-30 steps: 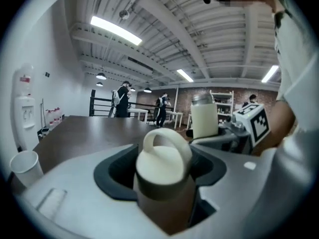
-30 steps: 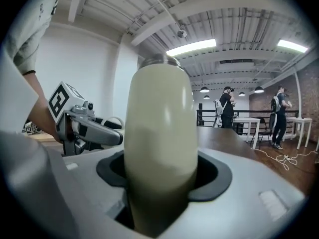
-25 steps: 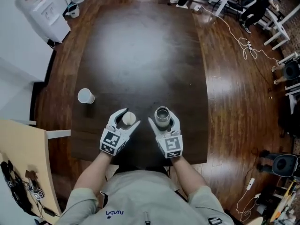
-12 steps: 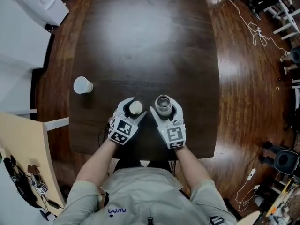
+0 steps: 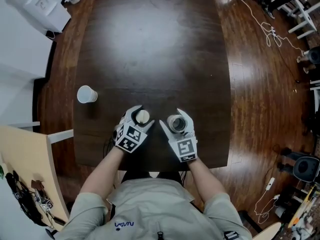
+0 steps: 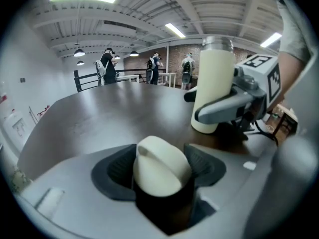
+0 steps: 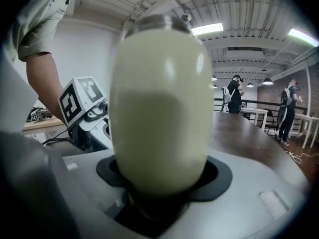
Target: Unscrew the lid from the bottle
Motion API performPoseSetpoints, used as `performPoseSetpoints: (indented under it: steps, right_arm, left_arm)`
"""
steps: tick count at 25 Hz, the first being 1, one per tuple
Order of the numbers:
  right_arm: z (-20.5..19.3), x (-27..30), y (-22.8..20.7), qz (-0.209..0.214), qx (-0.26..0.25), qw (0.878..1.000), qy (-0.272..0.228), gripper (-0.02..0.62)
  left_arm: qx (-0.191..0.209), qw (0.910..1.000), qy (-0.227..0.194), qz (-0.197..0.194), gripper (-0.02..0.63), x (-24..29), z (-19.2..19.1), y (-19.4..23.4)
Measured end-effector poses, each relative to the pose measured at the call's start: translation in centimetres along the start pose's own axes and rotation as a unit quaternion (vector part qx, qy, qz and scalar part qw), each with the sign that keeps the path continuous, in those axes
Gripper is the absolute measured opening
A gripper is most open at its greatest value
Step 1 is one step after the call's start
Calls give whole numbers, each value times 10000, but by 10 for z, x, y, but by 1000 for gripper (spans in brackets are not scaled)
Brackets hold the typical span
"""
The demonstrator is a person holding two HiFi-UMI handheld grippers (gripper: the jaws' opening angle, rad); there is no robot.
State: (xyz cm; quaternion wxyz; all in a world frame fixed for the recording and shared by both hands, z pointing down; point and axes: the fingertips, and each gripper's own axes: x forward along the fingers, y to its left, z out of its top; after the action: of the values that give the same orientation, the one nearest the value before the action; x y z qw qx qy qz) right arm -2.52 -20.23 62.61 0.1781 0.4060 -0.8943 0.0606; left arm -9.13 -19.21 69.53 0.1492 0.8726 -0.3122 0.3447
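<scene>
The left gripper (image 5: 141, 115) held the cream-white lid (image 6: 160, 166) between its dark pads, the jaws standing fairly wide and closed on the cap's sides, with the lid's ridged top tilted up toward the camera. The lid was off the bottle and just to its left, the two apart. The right gripper (image 5: 174, 120) held the cream-coloured bottle (image 7: 159, 108) upright, its jaws also wide and pressed against the lower body, which filled most of the right gripper view. From the head view the bottle's mouth (image 5: 175, 123) showed as an open metal ring. In the left gripper view the bottle stood tall beside the right gripper's marker cube (image 6: 260, 71), its base low against the dark wooden table (image 5: 150, 44); whether it rested on the surface could not be told. Both grippers sat side by side near the table's near edge, in front of the person's body, forearms reaching in from below. A white paper cup (image 5: 86, 94) lay further left on the table, well apart from both grippers. Several people (image 6: 107, 66) stood at the far end of the room beyond the table.
</scene>
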Motion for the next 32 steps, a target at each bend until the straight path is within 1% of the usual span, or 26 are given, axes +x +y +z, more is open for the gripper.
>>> performPoseSetpoints:
  steps: [2, 3, 5, 6, 8, 9, 11, 13, 16, 18, 19, 20, 21, 22, 23, 24, 26, 28, 30, 32]
  right_arm:
    - [-3, -3, 1, 17, -60, 10000, 32, 302]
    - [-4, -2, 2, 39, -66, 10000, 60, 302]
    - [-6, 1, 3, 107, 19, 9999, 127, 302]
    - [-7, 3, 3, 145, 85, 9997, 158, 307]
    - [-10, 2, 5, 221, 189, 9993, 234, 338]
    - [-12, 0, 7, 253, 228, 9990, 275, 355]
    - [-17, -13, 9, 276, 333, 9985, 321, 360]
    - [-22, -36, 8, 266, 500, 9979, 328, 360]
    - [-28, -78, 11, 310, 697, 9964, 358, 360]
    - [-19, -100, 11, 392, 685, 9964, 308, 357]
    - [-11, -108, 10, 416, 648, 9968, 213, 320]
    - [-1, -114, 7, 413, 615, 9972, 79, 251]
    - [9, -119, 4, 389, 608, 9974, -74, 197]
    - [20, -123, 1, 377, 636, 9970, -221, 114]
    - [30, -125, -1, 419, 699, 9960, -354, 47]
    - [39, -127, 0, 537, 784, 9944, -470, 3]
    - [56, -132, 6, 912, 903, 9896, -642, 0]
    - [71, -138, 13, 1267, 910, 9848, -771, 0]
    - [85, -145, 18, 1457, 866, 9815, -891, 0]
    - [96, -149, 20, 1499, 841, 9803, -978, 0]
  left_arm:
    - [-15, 10000, -14, -73, 300, -1, 0, -1]
    - [-44, 9999, -43, -103, 315, -2, 1, 0]
    - [-157, 9997, -139, -128, 329, -5, 7, 5]
    - [-238, 9994, -210, -108, 335, -7, 11, 10]
    - [-416, 9984, -375, 6, 343, -14, 12, 20]
    - [-539, 9976, -426, 52, 347, -19, 8, 24]
    - [-866, 9947, -545, 133, 347, -34, 2, 28]
    - [-1259, 9890, -733, 271, 347, -53, -2, 31]
    - [-1913, 9747, -1096, 377, 330, -86, -5, 20]
    - [-2216, 9638, -1425, 415, 292, -109, 0, 6]
    - [-2293, 9591, -1597, 458, 249, -119, 5, -2]
    - [-2329, 9549, -1770, 509, 210, -128, 11, -10]
    - [-2330, 9511, -1949, 564, 142, -135, 18, -18]
    - [-2302, 9473, -2134, 630, 65, -142, 27, -27]
    - [-2263, 9435, -2315, 711, 6, -147, 36, -35]
    - [-2228, 9393, -2485, 793, 3, -152, 47, -44]
    - [-2176, 9310, -2789, 903, 2, -157, 69, -62]
    - [-2073, 9262, -3023, 887, 2, -160, 93, -82]
    - [-1812, 9284, -3156, 756, 3, -161, 117, -103]
    - [-1462, 9328, -3237, 610, 3, -161, 135, -118]
